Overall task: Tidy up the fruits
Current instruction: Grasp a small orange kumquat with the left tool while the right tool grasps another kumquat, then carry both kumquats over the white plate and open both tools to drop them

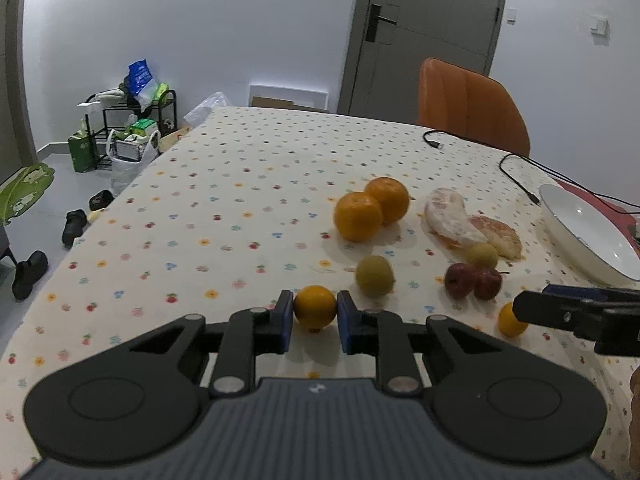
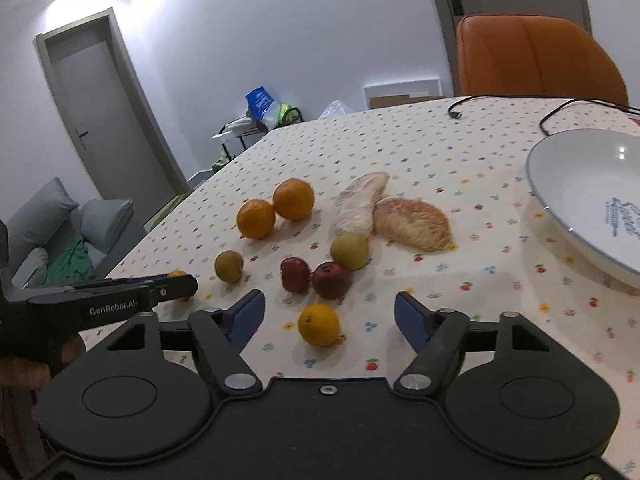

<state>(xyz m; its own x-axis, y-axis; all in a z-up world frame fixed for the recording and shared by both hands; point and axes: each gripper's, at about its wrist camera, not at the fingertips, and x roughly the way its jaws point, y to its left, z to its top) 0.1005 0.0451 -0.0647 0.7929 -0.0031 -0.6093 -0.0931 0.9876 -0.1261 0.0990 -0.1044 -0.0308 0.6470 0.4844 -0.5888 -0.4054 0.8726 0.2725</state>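
Left gripper [image 1: 315, 314] jaws pinch smooth round kumquat [image 1: 315, 306]; right gripper [image 2: 329, 314] jaws wide, empty, over glossy small orange [image 2: 319, 324].

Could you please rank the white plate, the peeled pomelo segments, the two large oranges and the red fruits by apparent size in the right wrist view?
1. white plate, though nearer the camera
2. peeled pomelo segments
3. large oranges
4. red fruits
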